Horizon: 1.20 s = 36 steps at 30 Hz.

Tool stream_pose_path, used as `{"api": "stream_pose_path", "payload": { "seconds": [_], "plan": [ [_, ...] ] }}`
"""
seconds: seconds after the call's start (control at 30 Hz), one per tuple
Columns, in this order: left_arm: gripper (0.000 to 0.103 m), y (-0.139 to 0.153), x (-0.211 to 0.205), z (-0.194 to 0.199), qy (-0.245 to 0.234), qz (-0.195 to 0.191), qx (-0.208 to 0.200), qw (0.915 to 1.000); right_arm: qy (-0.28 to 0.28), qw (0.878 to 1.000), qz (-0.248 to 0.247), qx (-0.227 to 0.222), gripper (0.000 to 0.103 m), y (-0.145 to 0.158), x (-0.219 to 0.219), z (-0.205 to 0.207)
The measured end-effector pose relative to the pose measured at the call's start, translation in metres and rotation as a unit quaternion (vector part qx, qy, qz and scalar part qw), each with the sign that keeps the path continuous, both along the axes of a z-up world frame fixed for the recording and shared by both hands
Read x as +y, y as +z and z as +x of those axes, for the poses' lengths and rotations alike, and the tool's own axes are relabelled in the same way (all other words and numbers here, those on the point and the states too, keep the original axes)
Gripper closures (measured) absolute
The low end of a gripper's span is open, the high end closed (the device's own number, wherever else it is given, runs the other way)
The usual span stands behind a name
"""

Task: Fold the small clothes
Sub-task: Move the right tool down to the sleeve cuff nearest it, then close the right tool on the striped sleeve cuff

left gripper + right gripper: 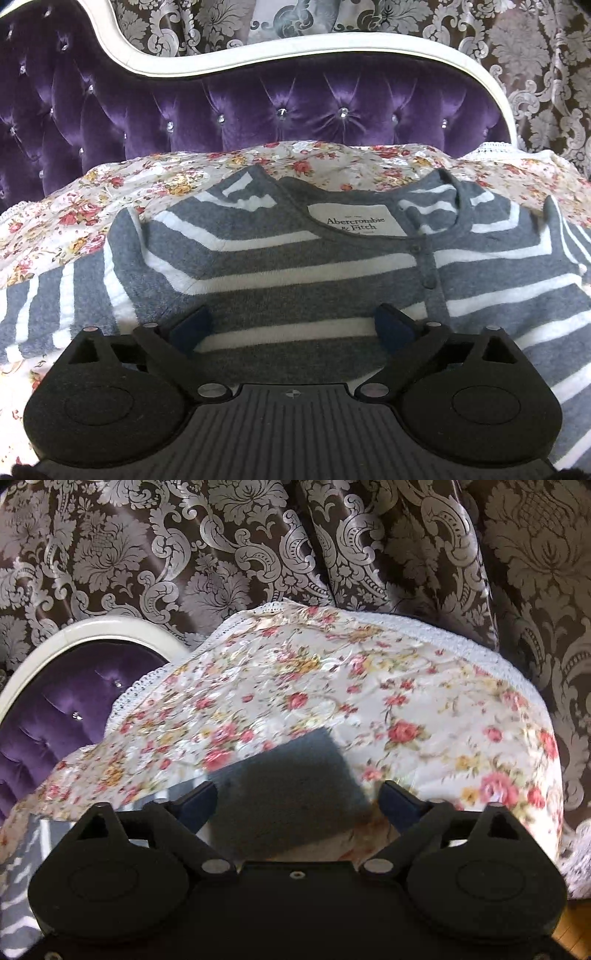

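Observation:
A grey and white striped shirt (295,266) lies flat on the floral cloth (92,206), front up. Its collar and white label (356,221) point away from me. My left gripper (291,326) hovers low over the shirt's chest, open, with nothing pinched between its fingers. In the right wrist view a plain grey end of the shirt (291,775), likely a sleeve, lies on the floral cloth (369,686). My right gripper (299,801) stands open with that grey end between its fingers, and the pads do not press on it. More striped fabric (18,849) shows at the lower left.
A purple tufted sofa back (258,103) with a white frame (295,48) rises behind the cloth. A brown and silver damask curtain (258,546) hangs beyond. The cloth's lace edge (424,627) drops off at the far right, with wooden floor (570,934) below.

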<state>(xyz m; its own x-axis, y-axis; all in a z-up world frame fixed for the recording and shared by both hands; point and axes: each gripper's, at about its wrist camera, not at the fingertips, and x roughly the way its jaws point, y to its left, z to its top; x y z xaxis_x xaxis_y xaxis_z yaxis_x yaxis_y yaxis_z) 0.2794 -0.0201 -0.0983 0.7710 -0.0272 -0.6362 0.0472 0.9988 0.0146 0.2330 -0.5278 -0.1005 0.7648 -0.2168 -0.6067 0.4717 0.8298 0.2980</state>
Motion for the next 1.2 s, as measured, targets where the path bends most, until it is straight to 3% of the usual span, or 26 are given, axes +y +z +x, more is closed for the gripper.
{"api": "stream_pose_path", "payload": {
  "seconds": [0.03, 0.07, 0.13, 0.2, 0.6, 0.83, 1.0, 1.2],
  "plan": [
    [0.003, 0.0, 0.0, 0.001, 0.001, 0.0, 0.0, 1.0, -0.002, 1.0, -0.007, 0.006, 0.038, 0.001, 0.0, 0.002],
    [0.002, -0.001, 0.0, 0.001, 0.001, -0.001, 0.0, 1.0, -0.004, 1.0, -0.011, 0.011, 0.045, 0.002, 0.001, 0.003],
    [0.002, -0.001, 0.0, 0.002, 0.002, -0.002, 0.0, 1.0, -0.008, 1.0, -0.013, 0.027, 0.079, 0.004, -0.001, 0.007],
    [0.001, -0.001, 0.0, 0.002, 0.002, -0.002, 0.0, 1.0, 0.0, 1.0, 0.005, 0.017, 0.091, 0.007, -0.004, 0.005],
    [0.001, -0.002, 0.002, 0.0, 0.003, -0.005, -0.005, 1.0, 0.035, 0.998, 0.007, -0.047, 0.094, 0.075, 0.009, -0.012],
    [0.001, -0.002, 0.002, 0.0, 0.003, -0.005, -0.006, 1.0, 0.093, 0.993, 0.009, -0.078, 0.094, 0.113, 0.047, 0.002],
    [0.001, -0.002, 0.002, 0.001, 0.003, -0.006, -0.007, 1.0, 0.164, 0.98, 0.006, -0.117, 0.094, 0.153, 0.104, 0.027],
    [0.001, -0.001, 0.003, 0.001, 0.004, -0.008, -0.009, 0.9999, 0.277, 0.949, 0.027, -0.147, 0.094, 0.185, 0.208, 0.068]
  ]
}}
